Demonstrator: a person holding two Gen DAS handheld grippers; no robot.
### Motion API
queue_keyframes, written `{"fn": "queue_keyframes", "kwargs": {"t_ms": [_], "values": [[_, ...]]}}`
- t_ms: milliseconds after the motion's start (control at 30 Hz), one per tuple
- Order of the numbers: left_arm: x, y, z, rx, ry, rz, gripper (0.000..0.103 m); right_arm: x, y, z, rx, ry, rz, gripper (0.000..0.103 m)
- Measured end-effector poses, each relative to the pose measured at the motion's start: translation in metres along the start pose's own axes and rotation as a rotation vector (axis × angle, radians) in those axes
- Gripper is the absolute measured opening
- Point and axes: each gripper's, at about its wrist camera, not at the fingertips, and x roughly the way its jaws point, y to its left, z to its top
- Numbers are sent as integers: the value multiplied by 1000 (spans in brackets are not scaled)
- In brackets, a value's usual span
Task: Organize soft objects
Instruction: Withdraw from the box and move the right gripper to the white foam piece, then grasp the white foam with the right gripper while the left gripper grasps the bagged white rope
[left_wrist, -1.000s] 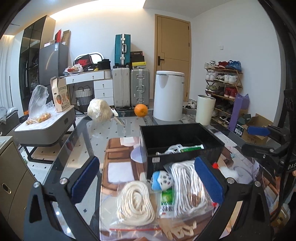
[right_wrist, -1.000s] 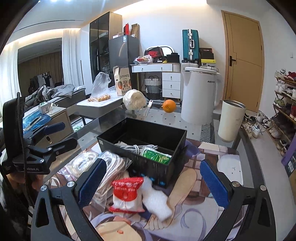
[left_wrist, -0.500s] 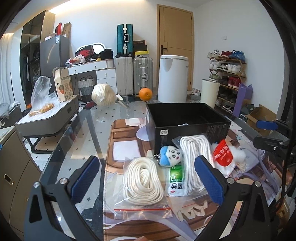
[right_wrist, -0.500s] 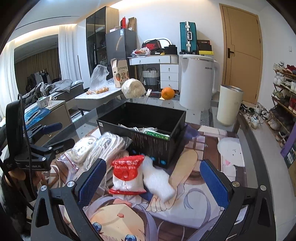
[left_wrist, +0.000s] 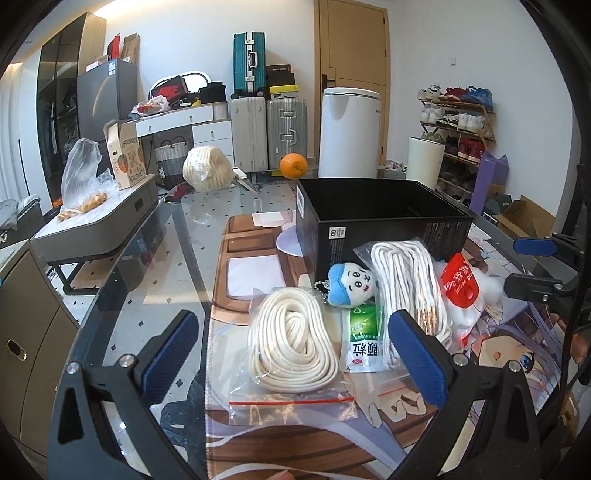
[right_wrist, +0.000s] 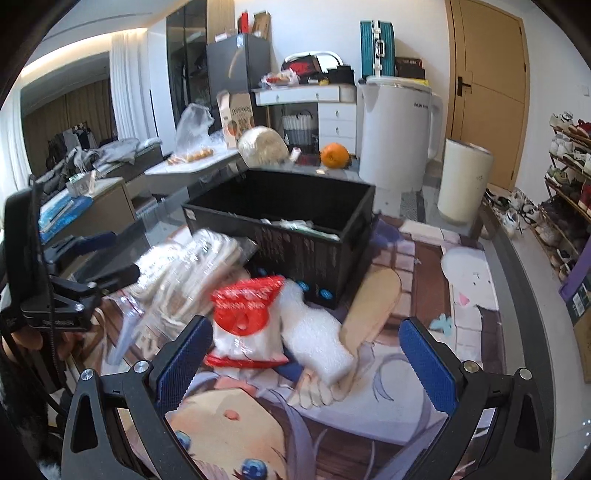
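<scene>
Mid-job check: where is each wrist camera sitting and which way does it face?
Left wrist: behind the open left gripper, facing the bagged cream rope coil and black plastic crate; its own blue-padded fingers show.
Right wrist: behind the open right gripper, facing the red-topped white pouch; the left gripper shows at the left edge.
Shared: crate, pouch, orange fruit.
</scene>
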Motion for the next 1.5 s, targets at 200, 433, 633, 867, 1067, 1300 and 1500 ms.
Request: {"fn": "queue_keyframes", "kwargs": {"t_ms": [200, 433, 633, 867, 1067, 1300, 1500], "values": [[1, 3, -1, -7, 8, -11, 103, 9, -16, -2, 9, 63, -52, 102], [2, 3, -1, -3, 13, -9, 103, 25, -25, -4, 9, 125, -67, 102], [2, 3, -2, -1, 13, -11, 103, 46, -26, -1, 13, 180, -61, 102], [2, 3, -2, -1, 14, -12, 103, 64, -22, 4, 6, 216, -43, 102], [3, 2, -2, 4, 21, -15, 103, 74, -20, 7, 13, 216, -29, 102], [5, 2, -3, 2, 29, -22, 103, 71, -20, 2, 4, 201, -5, 72], [6, 1, -2, 8, 35, -22, 103, 65, -13, 0, -24, 183, 17, 48]]}}
